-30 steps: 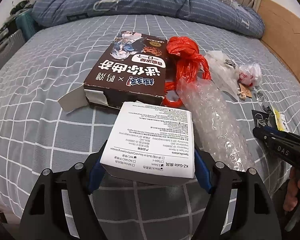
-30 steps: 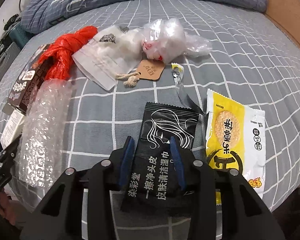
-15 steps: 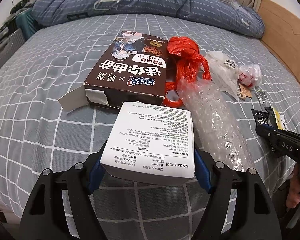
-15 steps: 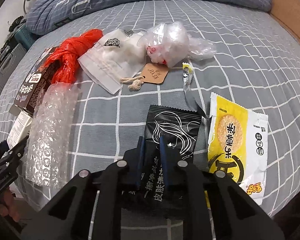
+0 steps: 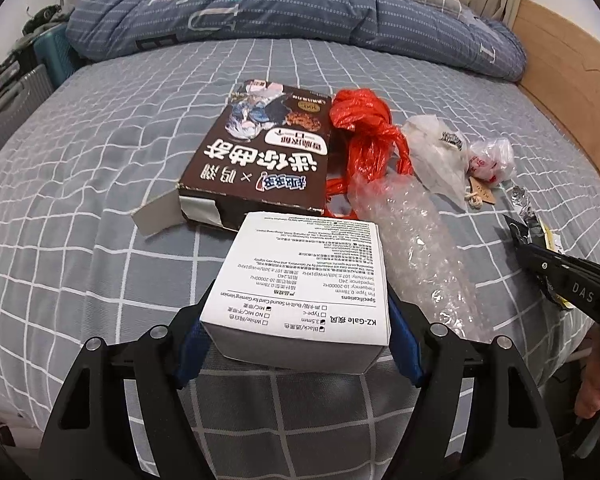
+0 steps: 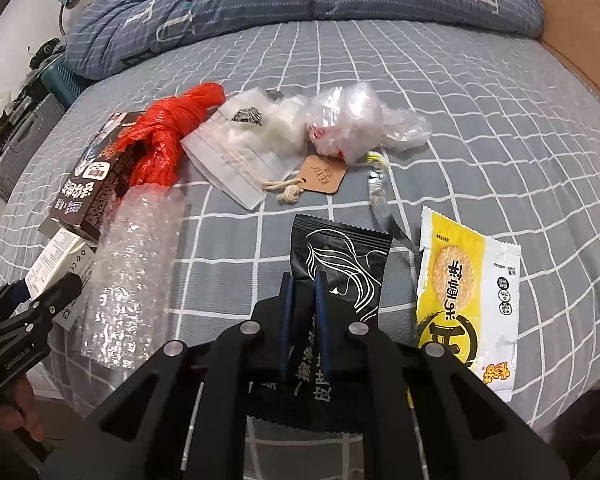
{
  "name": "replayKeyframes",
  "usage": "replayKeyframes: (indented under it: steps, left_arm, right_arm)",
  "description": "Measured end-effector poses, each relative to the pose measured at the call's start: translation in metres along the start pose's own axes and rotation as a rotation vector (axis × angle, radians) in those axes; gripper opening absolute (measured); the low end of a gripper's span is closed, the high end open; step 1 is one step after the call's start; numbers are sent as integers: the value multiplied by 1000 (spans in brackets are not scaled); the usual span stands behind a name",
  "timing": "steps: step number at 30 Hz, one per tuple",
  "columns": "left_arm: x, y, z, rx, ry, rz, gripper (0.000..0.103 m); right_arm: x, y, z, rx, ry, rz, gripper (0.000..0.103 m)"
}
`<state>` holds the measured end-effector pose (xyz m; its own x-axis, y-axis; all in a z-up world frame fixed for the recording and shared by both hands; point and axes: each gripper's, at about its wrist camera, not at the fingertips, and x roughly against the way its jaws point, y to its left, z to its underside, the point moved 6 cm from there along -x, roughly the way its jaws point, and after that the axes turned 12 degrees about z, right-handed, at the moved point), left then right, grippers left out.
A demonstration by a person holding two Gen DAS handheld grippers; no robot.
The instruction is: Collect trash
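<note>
Trash lies on a grey checked bed (image 5: 80, 200). My left gripper (image 5: 298, 328) is shut on a small white printed box (image 5: 304, 276) near the bed's front edge. My right gripper (image 6: 304, 280) is shut on a black sachet (image 6: 340, 252), pinching it and lifting it slightly off the bed. A yellow cracker wrapper (image 6: 466, 292) lies just right of the sachet. A roll of bubble wrap (image 5: 412, 248) lies between the two grippers; it also shows in the right wrist view (image 6: 132, 276).
A brown snack box (image 5: 260, 152), a red plastic bag (image 5: 364, 128), a white pouch (image 6: 244, 144), a crumpled clear bag (image 6: 348, 120) and a brown tag (image 6: 324, 174) lie farther back. A blue duvet (image 5: 260, 12) lines the far side; wooden bed frame (image 5: 572, 80) at right.
My right gripper has closed on the black sachet and raised it a little. The left gripper still holds the white box, unmoved.
</note>
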<state>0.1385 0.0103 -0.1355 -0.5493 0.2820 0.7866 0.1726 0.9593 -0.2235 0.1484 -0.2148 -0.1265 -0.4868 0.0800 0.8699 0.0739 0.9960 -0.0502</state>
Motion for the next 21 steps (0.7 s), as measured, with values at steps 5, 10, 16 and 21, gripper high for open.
replayKeyframes:
  steps: [5, 10, 16, 21]
  left_arm:
    - [7, -2, -1, -3, -12, -9, 72]
    - [16, -3, -3, -5, -29, -13, 72]
    - [24, 0, 0, -1, -47, -21, 72]
    - [32, 0, 3, -5, -65, -39, 72]
  right_arm:
    - [12, 1, -2, -1, -19, -10, 11]
    - [23, 3, -3, 6, -42, -16, 11]
    - [35, 4, 0, 7, -61, -22, 11]
    - [42, 5, 4, 3, -73, -29, 11]
